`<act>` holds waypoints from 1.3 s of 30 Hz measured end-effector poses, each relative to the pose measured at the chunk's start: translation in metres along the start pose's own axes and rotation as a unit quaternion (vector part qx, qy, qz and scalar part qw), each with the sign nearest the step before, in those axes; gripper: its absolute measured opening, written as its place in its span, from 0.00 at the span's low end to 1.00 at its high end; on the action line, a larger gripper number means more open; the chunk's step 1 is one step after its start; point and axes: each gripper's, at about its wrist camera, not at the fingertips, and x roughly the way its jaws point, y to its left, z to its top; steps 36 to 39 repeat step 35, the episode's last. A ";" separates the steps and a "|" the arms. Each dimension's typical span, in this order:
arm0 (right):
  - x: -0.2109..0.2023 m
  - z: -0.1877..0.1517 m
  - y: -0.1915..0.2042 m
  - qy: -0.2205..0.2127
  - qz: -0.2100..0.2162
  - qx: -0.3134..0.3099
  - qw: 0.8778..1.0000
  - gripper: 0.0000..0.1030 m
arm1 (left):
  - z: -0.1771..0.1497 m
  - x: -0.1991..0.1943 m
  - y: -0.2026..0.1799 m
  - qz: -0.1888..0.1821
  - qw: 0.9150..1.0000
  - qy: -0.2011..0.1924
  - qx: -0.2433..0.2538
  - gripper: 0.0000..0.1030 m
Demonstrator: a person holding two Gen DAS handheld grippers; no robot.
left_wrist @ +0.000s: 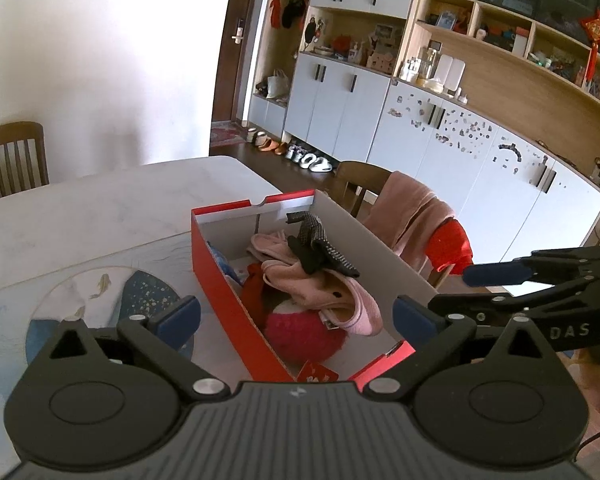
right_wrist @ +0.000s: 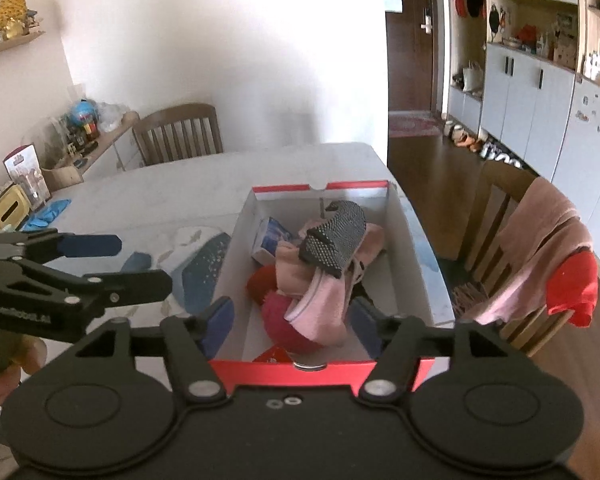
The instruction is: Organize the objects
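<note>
Table (right_wrist: 204,184), one box (right_wrist: 416,264), two chairs (right_wrist: 180,132)

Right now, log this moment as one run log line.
left tongs: open, empty | right tongs: open, empty | red shoebox: on table, holds pink cloths, dotted black sock on top

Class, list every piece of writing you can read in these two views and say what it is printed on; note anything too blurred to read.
"DAS": on the right gripper.
Pale lettering on the left gripper: too blurred.
Print on the red tag in the shoe box: unreadable.
Stand-up card on the sideboard: too small.
</note>
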 end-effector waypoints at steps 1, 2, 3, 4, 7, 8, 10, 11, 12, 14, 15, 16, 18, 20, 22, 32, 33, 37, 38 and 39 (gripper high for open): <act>-0.002 -0.001 0.001 -0.005 -0.003 -0.002 1.000 0.69 | -0.001 -0.001 0.000 -0.001 1.000 -0.001 0.001 1.00; -0.003 -0.002 0.002 -0.008 -0.004 -0.002 1.000 0.70 | -0.002 -0.002 0.000 -0.004 1.000 -0.001 0.002 1.00; -0.004 -0.003 0.002 -0.011 -0.005 -0.001 1.000 0.71 | -0.003 -0.003 0.000 -0.007 1.000 -0.003 0.002 1.00; -0.006 -0.004 0.002 -0.013 -0.005 0.002 1.000 0.71 | -0.004 -0.005 -0.001 -0.009 1.000 -0.005 0.002 1.00; -0.011 -0.007 0.001 -0.026 -0.007 0.010 1.000 0.72 | -0.006 -0.009 -0.003 -0.012 1.000 -0.012 0.009 1.00; -0.013 -0.008 0.002 -0.031 -0.008 0.012 0.999 0.73 | -0.006 -0.011 -0.005 -0.009 1.000 -0.014 0.013 1.00; -0.016 -0.009 0.003 -0.037 -0.009 0.013 0.999 0.73 | -0.008 -0.012 -0.008 0.000 1.000 -0.016 0.021 1.00; -0.017 -0.010 0.004 -0.038 -0.010 0.012 0.999 0.74 | -0.008 -0.013 -0.008 0.000 1.000 -0.017 0.020 1.00; -0.017 -0.011 0.004 -0.039 -0.010 0.011 0.999 0.74 | -0.008 -0.014 -0.008 -0.004 1.000 -0.016 0.016 1.00; -0.018 -0.012 0.005 -0.039 -0.009 0.010 0.999 0.74 | -0.009 -0.015 -0.008 -0.007 1.000 -0.016 0.006 1.00; -0.018 -0.013 0.005 -0.040 -0.008 0.012 0.999 0.74 | -0.009 -0.015 -0.008 -0.007 1.000 -0.017 0.004 1.00; -0.019 -0.014 0.005 -0.040 -0.008 0.013 0.999 0.74 | -0.010 -0.016 -0.009 -0.005 1.000 -0.018 0.003 1.00; -0.019 -0.014 0.006 -0.041 -0.009 0.015 0.999 0.74 | -0.011 -0.018 -0.011 -0.007 1.000 -0.020 0.002 1.00; -0.019 -0.015 0.006 -0.040 -0.010 0.015 0.999 0.74 | -0.012 -0.019 -0.010 -0.012 1.000 -0.021 -0.003 1.00; -0.019 -0.015 0.006 -0.039 -0.012 0.015 0.999 0.74 | -0.013 -0.020 -0.011 -0.010 1.000 -0.023 -0.001 1.00; -0.019 -0.018 0.009 -0.036 -0.011 0.016 0.999 0.74 | -0.018 -0.020 -0.011 -0.002 1.000 -0.015 0.010 1.00; -0.019 -0.018 0.009 -0.035 -0.012 0.018 0.999 0.74 | -0.018 -0.021 -0.011 -0.002 1.000 -0.017 0.011 1.00; -0.018 -0.019 0.009 -0.034 -0.015 0.018 0.999 0.74 | -0.017 -0.021 -0.010 -0.003 1.000 -0.018 0.010 1.00; -0.018 -0.019 0.009 -0.034 -0.015 0.018 0.999 0.74 | -0.017 -0.021 -0.010 -0.003 1.000 -0.018 0.010 1.00; -0.018 -0.019 0.009 -0.034 -0.015 0.018 0.999 0.74 | -0.017 -0.021 -0.010 -0.003 1.000 -0.018 0.010 1.00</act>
